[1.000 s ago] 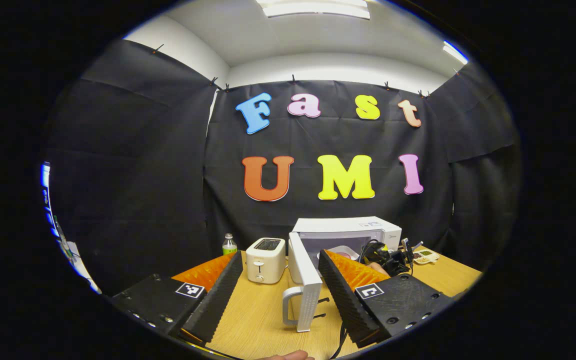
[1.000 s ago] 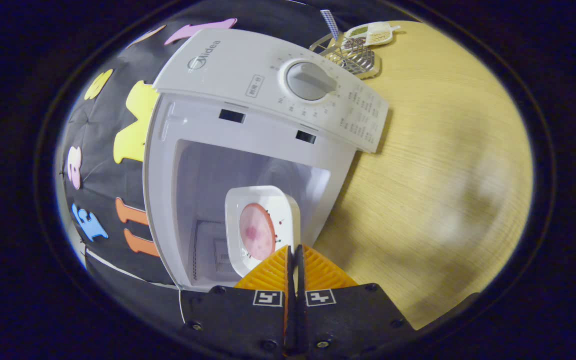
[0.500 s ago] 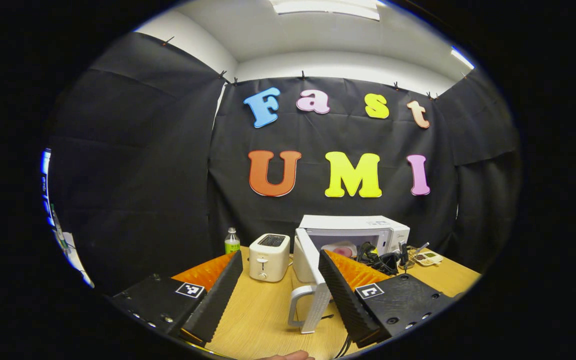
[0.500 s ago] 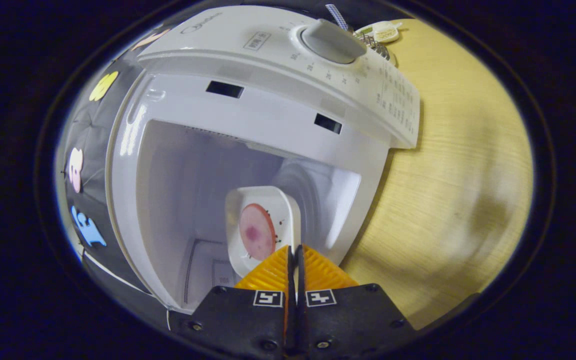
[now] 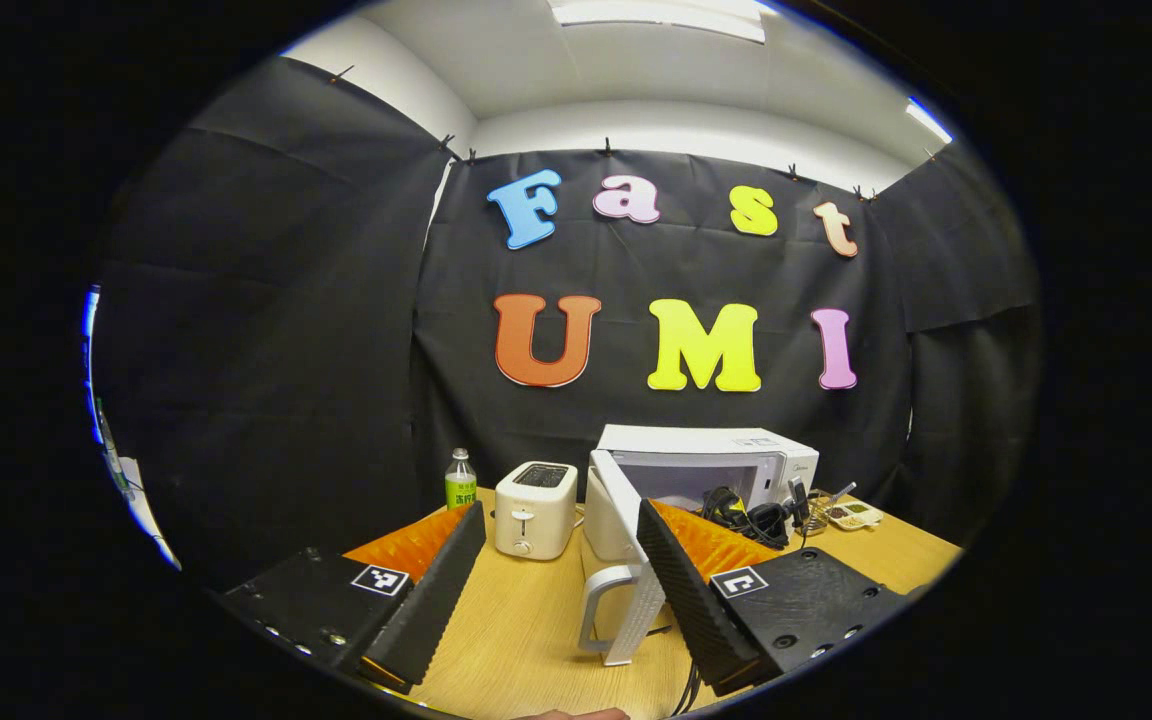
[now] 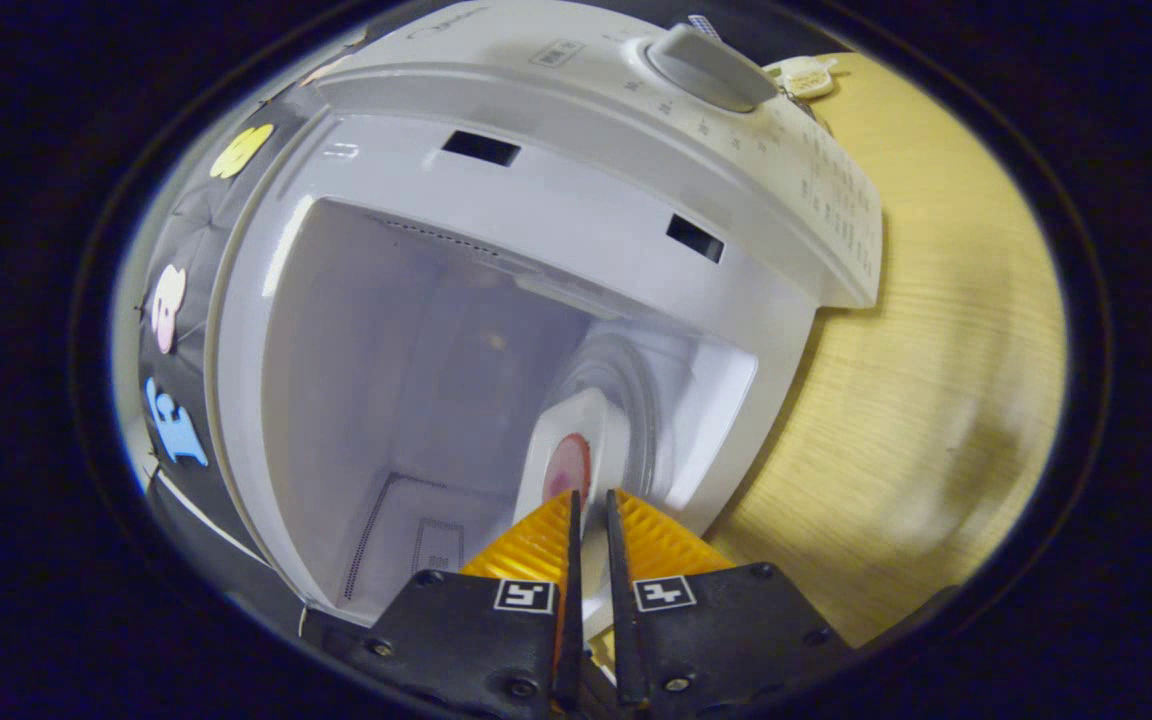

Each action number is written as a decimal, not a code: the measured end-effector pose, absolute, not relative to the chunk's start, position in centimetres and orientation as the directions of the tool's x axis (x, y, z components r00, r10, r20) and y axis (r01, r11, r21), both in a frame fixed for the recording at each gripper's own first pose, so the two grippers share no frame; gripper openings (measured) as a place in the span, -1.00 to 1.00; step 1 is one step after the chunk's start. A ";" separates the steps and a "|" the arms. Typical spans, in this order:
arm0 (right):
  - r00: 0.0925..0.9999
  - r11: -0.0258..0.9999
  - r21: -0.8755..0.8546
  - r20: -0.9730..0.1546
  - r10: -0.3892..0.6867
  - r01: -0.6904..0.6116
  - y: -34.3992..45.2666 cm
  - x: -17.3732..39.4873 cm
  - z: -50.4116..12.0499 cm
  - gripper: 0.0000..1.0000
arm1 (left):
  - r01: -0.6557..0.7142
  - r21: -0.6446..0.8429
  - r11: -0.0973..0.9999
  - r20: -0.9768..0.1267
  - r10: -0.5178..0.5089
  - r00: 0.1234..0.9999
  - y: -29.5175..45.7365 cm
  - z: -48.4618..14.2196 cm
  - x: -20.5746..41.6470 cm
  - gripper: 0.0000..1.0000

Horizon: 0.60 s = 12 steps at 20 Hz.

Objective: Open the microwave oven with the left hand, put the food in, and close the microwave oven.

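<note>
1. wooden tabletop [image 5: 526, 640] under black booth cloth; from my left gripper view i count one microwave [image 5: 706, 465], one toaster [image 5: 534, 508] and one bottle [image 5: 459, 480], with the toaster at about 9 o'clock of the microwave and the bottle farther out the same way.
2. microwave door [image 5: 626, 560] stands swung open toward me, one handle on its near edge.
3. left gripper [image 5: 561, 570] has its fingers spread wide with nothing between them; since a second ago it has barely shifted, and the door sits a touch farther right between the fingers.
4. from the right gripper view, the right gripper [image 6: 588, 530] is now pushed into the microwave cavity [image 6: 416, 400]; a second ago it was outside the opening.
5. one white tray [image 6: 576, 460] with one pink round of food [image 6: 566, 468] now lies low over the turntable [image 6: 626, 390], seen edge-on, where earlier it faced me flat.
6. right fingers were pressed together on the tray's edge; now a narrow gap shows between them, and i cannot tell whether they still pinch the tray.
7. one control knob [image 6: 711, 65] at 1 o'clock of the cavity.
</note>
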State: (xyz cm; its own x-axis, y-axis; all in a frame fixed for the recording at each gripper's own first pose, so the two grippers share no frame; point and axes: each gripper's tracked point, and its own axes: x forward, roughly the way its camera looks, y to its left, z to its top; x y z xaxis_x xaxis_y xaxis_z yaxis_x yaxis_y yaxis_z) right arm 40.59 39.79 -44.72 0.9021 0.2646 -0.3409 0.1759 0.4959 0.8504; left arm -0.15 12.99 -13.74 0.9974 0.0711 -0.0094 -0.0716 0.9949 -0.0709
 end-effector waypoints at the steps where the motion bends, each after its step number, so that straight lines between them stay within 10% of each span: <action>1: 0.912 0.505 0.847 -0.327 0.249 0.166 39.6 40.6 -44.6 -0.63 | -0.068 -0.074 0.995 -0.014 0.067 0.998 12.9 -13.9 -0.1 0.87; 6: 0.905 0.574 0.818 -0.274 0.324 0.042 41.4 39.5 -42.8 0.04 | -0.077 -0.063 0.995 -0.051 0.074 0.996 13.2 -15.1 -0.6 0.88; 7: 0.903 0.594 0.804 -0.273 0.332 0.025 41.4 38.9 -42.5 0.68 | -0.083 -0.056 0.995 -0.055 0.080 0.995 13.3 -15.1 -0.8 0.87; 8: 0.901 0.609 0.793 -0.272 0.338 0.011 41.2 38.4 -42.1 0.83 | -0.092 -0.050 0.994 -0.058 0.090 0.994 13.6 -15.3 -1.1 0.87; 9: 0.899 0.621 0.784 -0.268 0.345 -0.004 40.9 37.9 -41.7 0.66 | -0.104 -0.047 0.993 -0.061 0.101 0.993 14.0 -15.4 -1.3 0.87; 12: 0.901 0.669 0.741 -0.246 0.357 -0.063 39.5 36.3 -39.8 0.96 | -0.138 -0.042 0.989 -0.084 0.134 0.987 14.7 -16.2 -1.9 0.88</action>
State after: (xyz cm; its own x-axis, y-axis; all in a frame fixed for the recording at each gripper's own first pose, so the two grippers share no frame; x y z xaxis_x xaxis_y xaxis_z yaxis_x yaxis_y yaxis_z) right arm 36.29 39.47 -39.82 0.9013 0.3568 -0.2455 -0.0631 0.6690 0.7405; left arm -1.93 14.69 -16.21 0.9874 0.1343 -0.0841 -0.1382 0.9895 -0.0422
